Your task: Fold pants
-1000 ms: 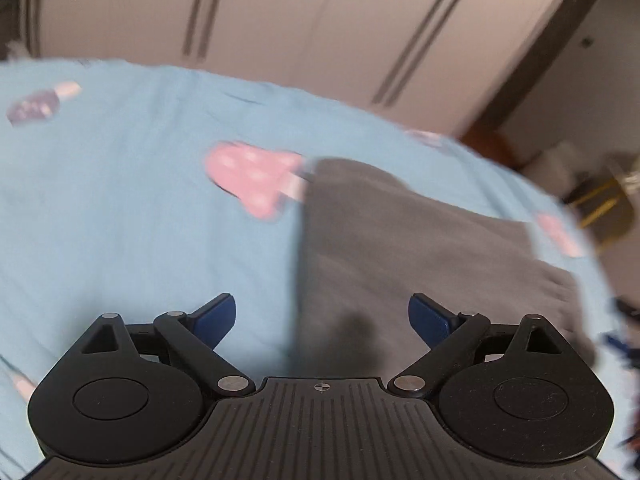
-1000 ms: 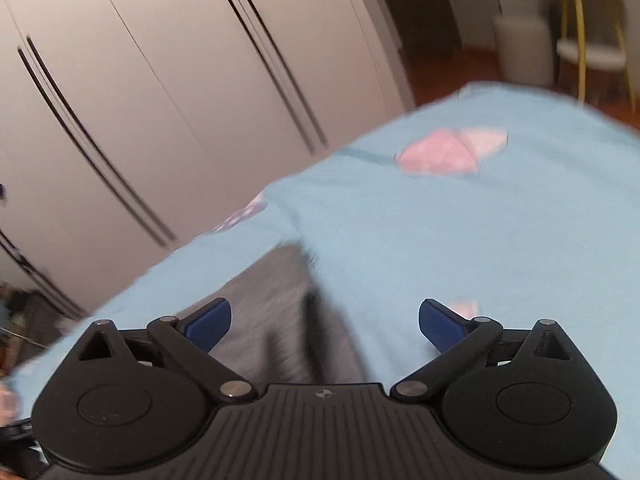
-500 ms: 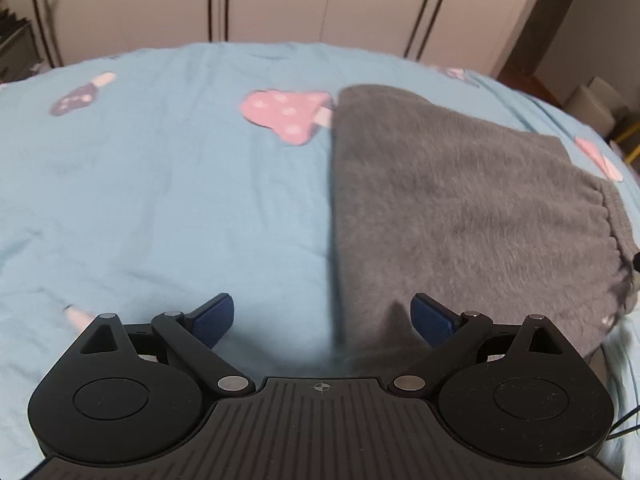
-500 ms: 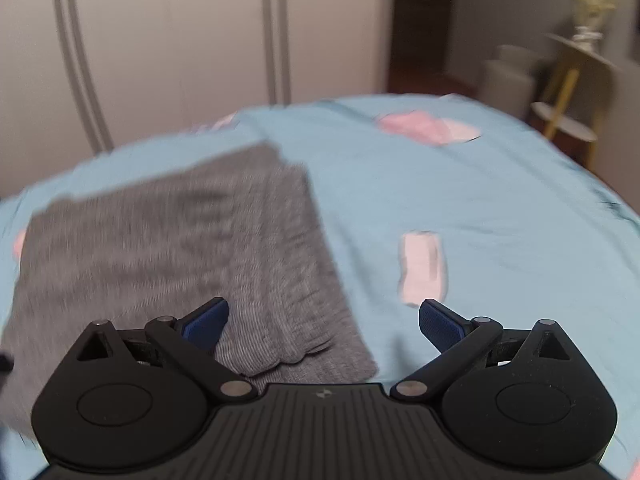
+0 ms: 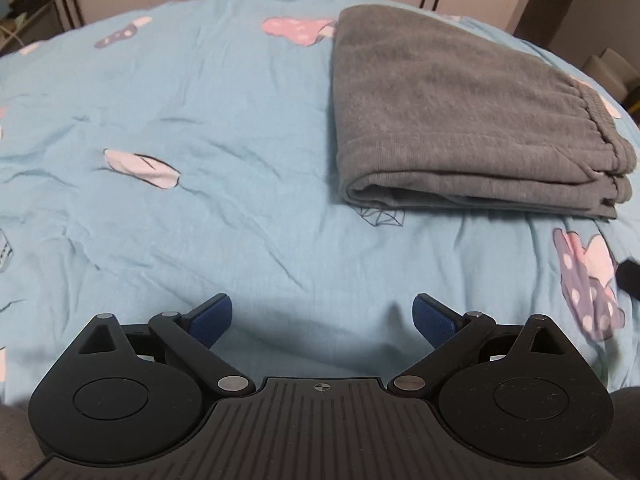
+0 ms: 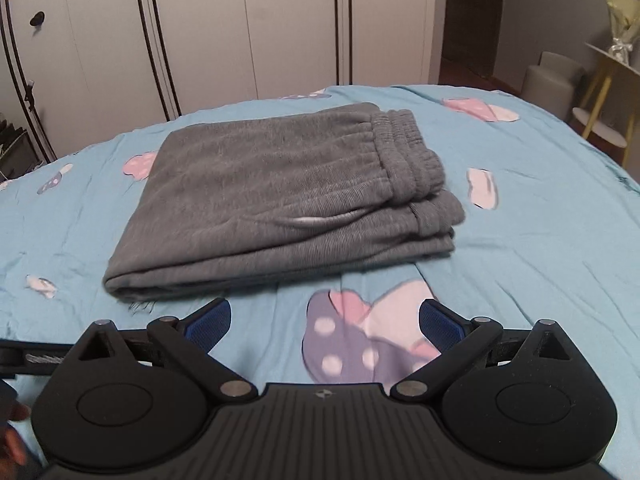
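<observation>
- Between the blue pads of the left gripper lies nothing but bedsheet; its jaws stand wide apart and hold nothing.
- Same with the right gripper: jaws spread wide, empty, hanging over a spotted mushroom print on the sheet.
- At about 1 o'clock from the left gripper, well apart from it, sit the pants, a grey pair folded into a thick flat stack on the blue bedsheet.
- From the right gripper the pants lie at about 11 o'clock, just beyond the pads but not touching them; the ribbed waistband is on top at the stack's right end, and the rounded fold is at its left end.
- Layers line up fairly well, with a slight stagger under the waistband at the right corner.
- My judgement: the folding looks essentially done, so the step in hand is to leave the stack alone and back off cleanly.
- To do that well, keep both grippers open and clear of the near edge so no pad snags a layer; if any tidying is wanted, a light press at the staggered right corner would do, not a fresh grasp.
- A white wardrobe stands behind the bed at 12 o'clock.
</observation>
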The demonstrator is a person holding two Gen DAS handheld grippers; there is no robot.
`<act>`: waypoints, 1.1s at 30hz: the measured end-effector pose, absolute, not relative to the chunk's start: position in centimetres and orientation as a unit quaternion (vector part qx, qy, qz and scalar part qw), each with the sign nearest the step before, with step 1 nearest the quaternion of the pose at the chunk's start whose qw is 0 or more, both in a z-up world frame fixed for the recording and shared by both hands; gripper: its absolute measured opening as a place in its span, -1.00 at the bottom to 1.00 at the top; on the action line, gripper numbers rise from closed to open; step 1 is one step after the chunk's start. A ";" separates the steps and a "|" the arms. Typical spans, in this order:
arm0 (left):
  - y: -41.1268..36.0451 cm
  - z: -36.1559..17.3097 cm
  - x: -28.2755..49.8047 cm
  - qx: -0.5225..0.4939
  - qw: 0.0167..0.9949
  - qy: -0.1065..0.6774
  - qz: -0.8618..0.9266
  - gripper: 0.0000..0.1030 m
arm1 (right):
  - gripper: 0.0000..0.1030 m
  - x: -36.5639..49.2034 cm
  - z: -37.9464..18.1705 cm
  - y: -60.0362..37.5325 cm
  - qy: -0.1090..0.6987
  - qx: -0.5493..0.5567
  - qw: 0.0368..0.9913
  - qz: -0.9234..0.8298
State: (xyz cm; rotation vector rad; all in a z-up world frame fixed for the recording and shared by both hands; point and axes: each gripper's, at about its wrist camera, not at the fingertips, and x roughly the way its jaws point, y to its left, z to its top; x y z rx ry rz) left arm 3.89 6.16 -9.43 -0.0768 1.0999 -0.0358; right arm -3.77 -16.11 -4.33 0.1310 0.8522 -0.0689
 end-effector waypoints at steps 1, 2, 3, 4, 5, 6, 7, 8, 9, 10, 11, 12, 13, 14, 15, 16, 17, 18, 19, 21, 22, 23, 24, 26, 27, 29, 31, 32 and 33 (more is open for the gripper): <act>6.1 -9.4 3.5 -0.030 0.856 0.516 -0.016 0.94 | 0.95 -4.1 -4.4 -16.1 0.422 0.069 0.904 -0.025; 6.1 -9.5 3.2 -0.023 0.860 0.510 -0.012 0.94 | 0.95 -4.3 -4.6 -16.3 0.431 0.075 0.899 -0.015; 6.0 -9.5 3.0 -0.018 0.863 0.504 -0.009 0.94 | 0.95 -4.6 -4.7 -16.2 0.436 0.081 0.896 -0.013; 6.0 -9.5 2.7 -0.011 0.868 0.497 -0.005 0.94 | 0.95 -4.9 -4.8 -16.0 0.440 0.081 0.894 -0.019; 5.8 -9.5 2.5 -0.003 0.872 0.490 -0.001 0.94 | 0.95 -5.0 -4.7 -15.8 0.440 0.078 0.894 -0.023; 5.6 -9.3 2.1 0.006 0.873 0.488 0.005 0.94 | 0.95 -5.1 -4.6 -15.7 0.439 0.076 0.895 -0.024; 5.5 -9.0 1.8 0.008 0.874 0.486 0.007 0.94 | 0.95 -5.0 -4.6 -15.6 0.440 0.074 0.895 -0.023; 5.5 -8.6 1.6 0.008 0.877 0.481 0.004 0.94 | 0.95 -5.0 -4.6 -15.4 0.443 0.070 0.894 -0.023; 5.4 -8.1 1.3 0.010 0.882 0.471 0.000 0.94 | 0.95 -5.0 -4.6 -15.2 0.446 0.066 0.892 -0.025; 5.2 -7.6 1.1 0.013 0.888 0.461 -0.003 0.94 | 0.95 -5.0 -4.6 -15.0 0.449 0.061 0.891 -0.025; 5.0 -7.2 1.0 0.017 0.892 0.452 -0.004 0.94 | 0.95 -4.9 -4.6 -14.8 0.451 0.058 0.890 -0.024; 4.8 -6.8 1.0 0.023 0.895 0.445 -0.004 0.94 | 0.95 -4.9 -4.6 -14.7 0.452 0.054 0.890 -0.024; 4.7 -6.5 0.9 0.030 0.897 0.440 -0.005 0.94 | 0.95 -5.0 -4.5 -14.6 0.452 0.050 0.890 -0.025; 4.6 -6.1 0.9 0.037 0.900 0.435 -0.007 0.94 | 0.95 -5.0 -4.5 -14.5 0.452 0.048 0.891 -0.026; 4.4 -5.8 1.0 0.045 0.902 0.429 -0.010 0.95 | 0.95 -4.9 -4.4 -14.5 0.452 0.048 0.890 -0.026; 4.3 -5.5 1.1 0.052 0.904 0.425 -0.017 0.95 | 0.95 -4.9 -4.4 -14.5 0.454 0.049 0.889 -0.025; 4.2 -5.3 1.2 0.058 0.905 0.420 -0.025 0.95 | 0.95 -4.8 -4.3 -14.5 0.456 0.050 0.888 -0.023; 4.1 -5.1 1.3 0.062 0.906 0.417 -0.031 0.95 | 0.95 -4.8 -4.3 -14.5 0.458 0.049 0.888 -0.023; 3.9 -4.9 1.5 0.066 0.906 0.416 -0.036 0.95 | 0.95 -4.7 -4.2 -14.5 0.458 0.046 0.887 -0.023; 3.5 -4.8 1.8 0.074 0.906 0.413 -0.052 0.95 | 0.95 -4.6 -4.1 -14.5 0.450 0.043 0.891 -0.032; 3.2 -4.9 1.8 0.078 0.908 0.409 -0.055 0.95 | 0.95 -4.6 -4.1 -14.5 0.445 0.044 0.893 -0.039; 3.0 -5.1 1.7 0.081 0.911 0.402 -0.054 0.95 | 0.95 -4.6 -4.1 -14.4 0.445 0.044 0.893 -0.041; 2.7 -5.3 1.5 0.088 0.913 0.395 -0.049 0.95 | 0.95 -4.4 -4.3 -14.4 0.449 0.042 0.891 -0.039; 2.2 -6.1 1.3 0.105 0.914 0.390 -0.045 0.95 | 0.95 -4.2 -4.6 -14.2 0.453 0.039 0.890 -0.040; 1.9 -6.6 1.4 0.113 0.911 0.394 -0.046 0.95 | 0.95 -4.2 -4.6 -14.1 0.451 0.037 0.891 -0.042; 1.8 -7.6 1.6 0.113 0.904 0.410 -0.048 0.95 | 0.95 -4.0 -4.8 -13.8 0.451 0.029 0.891 -0.042; 2.0 -8.5 2.2 0.098 0.894 0.434 -0.046 0.95 | 0.95 -3.9 -5.0 -13.5 0.452 0.021 0.891 -0.041; 2.2 -8.7 2.5 0.091 0.892 0.441 -0.044 0.95 | 0.95 -3.9 -5.0 -13.3 0.452 0.018 0.891 -0.041; 2.5 -8.8 2.7 0.085 0.891 0.444 -0.040 0.95 | 0.95 -3.8 -5.1 -13.2 0.453 0.017 0.891 -0.040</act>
